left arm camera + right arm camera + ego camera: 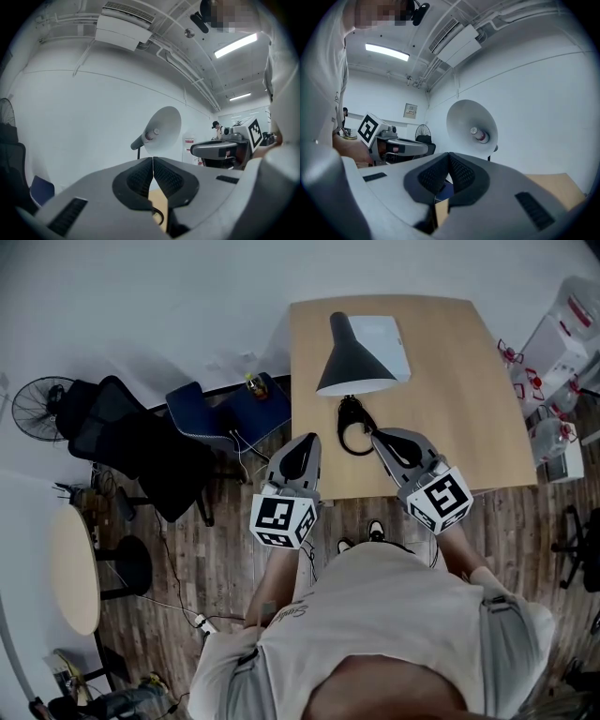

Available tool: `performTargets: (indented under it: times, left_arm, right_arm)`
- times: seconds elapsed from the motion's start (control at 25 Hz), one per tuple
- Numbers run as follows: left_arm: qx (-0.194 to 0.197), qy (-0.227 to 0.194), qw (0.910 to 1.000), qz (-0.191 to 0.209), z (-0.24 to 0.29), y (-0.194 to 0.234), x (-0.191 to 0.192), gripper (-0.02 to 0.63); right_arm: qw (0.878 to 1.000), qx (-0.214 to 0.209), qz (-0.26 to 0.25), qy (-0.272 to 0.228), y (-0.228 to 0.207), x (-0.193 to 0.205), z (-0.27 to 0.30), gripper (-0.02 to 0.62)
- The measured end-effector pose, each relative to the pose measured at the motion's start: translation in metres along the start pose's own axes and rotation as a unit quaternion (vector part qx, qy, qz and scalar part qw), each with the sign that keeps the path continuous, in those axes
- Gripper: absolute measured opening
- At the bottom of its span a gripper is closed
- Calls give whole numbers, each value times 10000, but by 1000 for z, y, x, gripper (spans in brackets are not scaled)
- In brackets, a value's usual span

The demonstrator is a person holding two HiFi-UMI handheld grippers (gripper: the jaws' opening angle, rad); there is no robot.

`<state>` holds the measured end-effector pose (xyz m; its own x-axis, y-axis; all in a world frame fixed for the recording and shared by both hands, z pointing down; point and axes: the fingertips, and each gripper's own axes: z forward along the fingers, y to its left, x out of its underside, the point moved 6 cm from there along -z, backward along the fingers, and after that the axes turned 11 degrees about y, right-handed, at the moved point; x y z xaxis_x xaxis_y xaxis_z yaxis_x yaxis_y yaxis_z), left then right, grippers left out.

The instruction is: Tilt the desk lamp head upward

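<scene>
Wooden desk (469, 418) by a white wall; the lamp head (354, 364) stands at its middle, mouth turned toward the near side. Left gripper (307, 441) and right gripper (382, 439) hover by the near edge, jaws together, empty. This fits a head already raised or one awaiting the lift

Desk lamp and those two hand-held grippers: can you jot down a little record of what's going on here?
Object: desk lamp with a dark cone shade, standing on a wooden desk
Lamp head: open mouth faces the person; bulb visible inside
Left gripper: shut, holding nothing, short of the lamp
Right gripper: shut, holding nothing, short of the lamp
Contact with lamp: none
</scene>
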<state>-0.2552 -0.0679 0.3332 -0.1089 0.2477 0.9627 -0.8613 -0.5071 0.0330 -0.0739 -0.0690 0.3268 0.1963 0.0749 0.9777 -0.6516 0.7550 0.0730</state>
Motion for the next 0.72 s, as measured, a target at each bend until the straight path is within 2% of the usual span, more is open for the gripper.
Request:
performTargets:
  times: [0.72]
  left_arm:
    - [39,2,9998,-187,1,5,12,15]
  right_arm:
    - [9998,66,175,-33,-5,5,6,-5]
